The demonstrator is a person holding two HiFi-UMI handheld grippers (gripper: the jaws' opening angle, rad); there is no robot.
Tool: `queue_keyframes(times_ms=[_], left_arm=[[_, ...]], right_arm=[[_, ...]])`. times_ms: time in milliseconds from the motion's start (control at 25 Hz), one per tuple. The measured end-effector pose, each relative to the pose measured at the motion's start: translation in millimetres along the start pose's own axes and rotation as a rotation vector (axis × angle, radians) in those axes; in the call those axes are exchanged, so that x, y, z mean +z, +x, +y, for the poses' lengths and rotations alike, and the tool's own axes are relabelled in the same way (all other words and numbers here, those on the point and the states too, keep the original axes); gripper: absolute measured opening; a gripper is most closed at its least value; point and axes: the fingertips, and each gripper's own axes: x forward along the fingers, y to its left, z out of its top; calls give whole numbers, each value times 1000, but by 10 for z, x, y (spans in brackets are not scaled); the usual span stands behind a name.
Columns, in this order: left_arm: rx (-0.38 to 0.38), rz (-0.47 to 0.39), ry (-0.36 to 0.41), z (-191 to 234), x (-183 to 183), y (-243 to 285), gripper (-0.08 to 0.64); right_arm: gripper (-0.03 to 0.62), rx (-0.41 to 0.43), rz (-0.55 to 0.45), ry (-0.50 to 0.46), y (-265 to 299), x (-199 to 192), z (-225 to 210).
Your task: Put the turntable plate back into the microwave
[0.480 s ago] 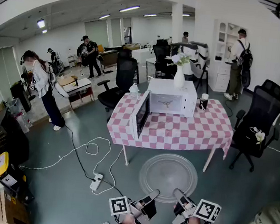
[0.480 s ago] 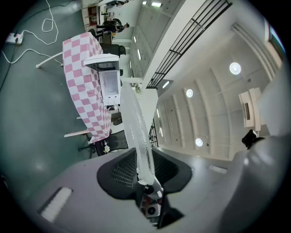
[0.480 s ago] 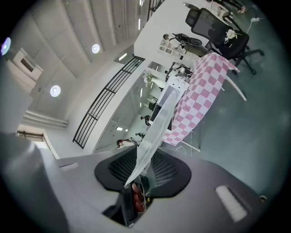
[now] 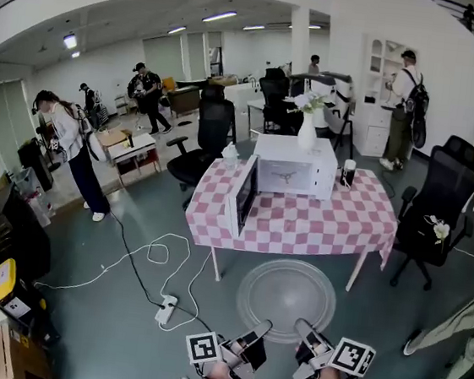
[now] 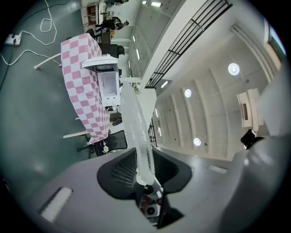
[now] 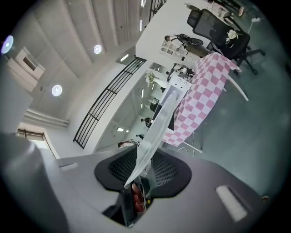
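Between left tool (image 4: 260,326), right tool (image 4: 303,327), plate (image 4: 287,290) clamped

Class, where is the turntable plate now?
Head view, bottom centre: turntable plate gripped at its near edge by left gripper and right gripper, before the table.

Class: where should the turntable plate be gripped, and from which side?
By its thin near rim, from the person's side. The turntable plate is flat, wide and level, so the left gripper and right gripper each pinch that edge, spaced apart.
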Motion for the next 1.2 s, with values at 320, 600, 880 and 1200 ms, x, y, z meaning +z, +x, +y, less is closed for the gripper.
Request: queue_keyframes(times_ms=[320,600,880,1200], left_arm=[[-13,21,14,-17,187,-157,86],[-6,41,8,70,295,-260,89],[-10,44,-2,152,437,-173,89],[1,18,0,322,712,109,91]], right_arm=[[106,-65,-13,30,128,-164,1],[107,-43,-23,18,273,-251,49],[106,-27,-27,16,446,-165,15],[106,-69,-5,43,705,104,-239]])
